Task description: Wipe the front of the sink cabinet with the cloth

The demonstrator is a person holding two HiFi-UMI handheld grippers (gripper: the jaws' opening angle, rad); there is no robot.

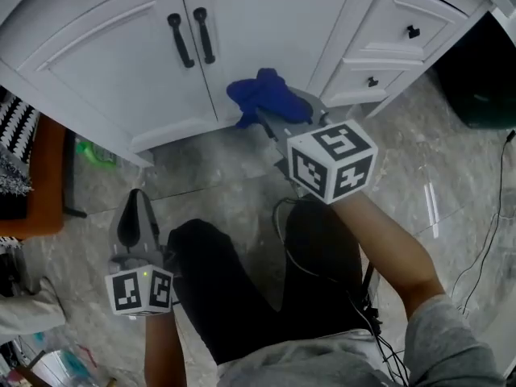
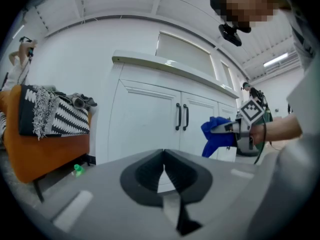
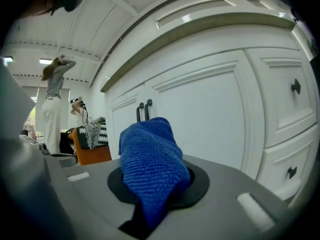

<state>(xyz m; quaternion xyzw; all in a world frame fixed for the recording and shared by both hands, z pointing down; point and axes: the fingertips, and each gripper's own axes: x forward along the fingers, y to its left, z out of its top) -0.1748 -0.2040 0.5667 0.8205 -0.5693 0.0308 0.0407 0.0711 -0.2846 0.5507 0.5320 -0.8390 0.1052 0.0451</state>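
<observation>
Two cabinet doors over marbled floor; blue cloth pinched in right gripper (left gripper closed, empty).

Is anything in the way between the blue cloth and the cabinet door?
Nothing visible. The cloth, clamped in the right claw, is close to the right door, with nothing between them.

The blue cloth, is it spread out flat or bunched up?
Bunched up: the blue cloth forms a crumpled lump clamped in the right gripper.
</observation>
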